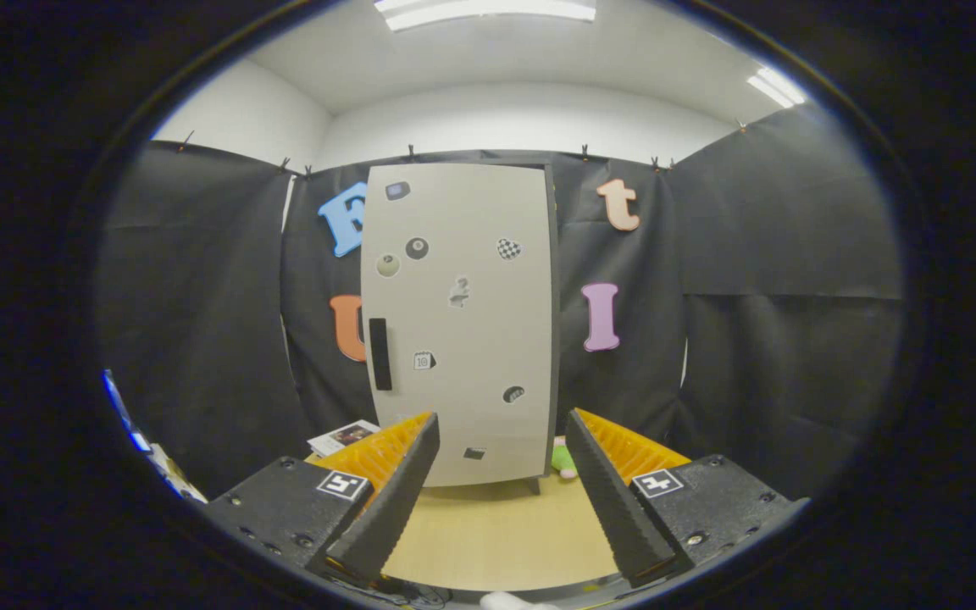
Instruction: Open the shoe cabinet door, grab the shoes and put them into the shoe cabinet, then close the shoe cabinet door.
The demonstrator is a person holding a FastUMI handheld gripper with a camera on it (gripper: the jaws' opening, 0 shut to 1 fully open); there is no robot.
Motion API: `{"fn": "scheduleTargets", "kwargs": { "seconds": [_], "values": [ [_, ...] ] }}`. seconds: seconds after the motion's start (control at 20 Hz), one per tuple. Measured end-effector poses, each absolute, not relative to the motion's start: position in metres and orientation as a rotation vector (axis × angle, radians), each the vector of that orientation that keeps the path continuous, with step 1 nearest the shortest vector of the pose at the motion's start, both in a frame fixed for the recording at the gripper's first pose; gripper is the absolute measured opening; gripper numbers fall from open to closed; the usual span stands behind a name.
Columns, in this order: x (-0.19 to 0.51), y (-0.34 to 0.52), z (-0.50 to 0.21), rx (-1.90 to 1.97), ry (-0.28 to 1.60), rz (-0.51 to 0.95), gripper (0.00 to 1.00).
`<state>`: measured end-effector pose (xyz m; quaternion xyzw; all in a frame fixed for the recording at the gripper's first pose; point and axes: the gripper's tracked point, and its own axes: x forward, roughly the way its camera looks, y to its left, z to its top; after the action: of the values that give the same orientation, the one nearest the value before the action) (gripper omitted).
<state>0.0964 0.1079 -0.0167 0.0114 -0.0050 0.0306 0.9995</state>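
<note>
Your gripper (501, 440) jaws spread wide, holding nothing. Cabinet (463, 322) door shut at table's (496, 534) far edge, hiding most of a green thing (562, 460).

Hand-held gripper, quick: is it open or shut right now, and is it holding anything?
Hand-held gripper: open, fingers spread apart, holding nothing; the closed shoe cabinet door stands beyond them.

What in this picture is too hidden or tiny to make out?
- Inside of the shoe cabinet: hidden by its closed door, gripper view.
- Green and pink thing: mostly behind the cabinet and a finger of the open gripper.
- Door stickers: too small.
- Booklet: partly behind the other finger.
</note>
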Motion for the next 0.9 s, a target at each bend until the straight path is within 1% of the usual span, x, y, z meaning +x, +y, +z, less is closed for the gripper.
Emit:
{"fn": "scheduleTargets", "kwargs": {
  "seconds": [0.35,0.9],
  "values": [
    [0.0947,0.0974,-0.0180,0.019,-0.003,0.046,0.98],
    [0.0999,0.1028,-0.0207,0.012,0.005,0.071,0.98]
  ]
}}
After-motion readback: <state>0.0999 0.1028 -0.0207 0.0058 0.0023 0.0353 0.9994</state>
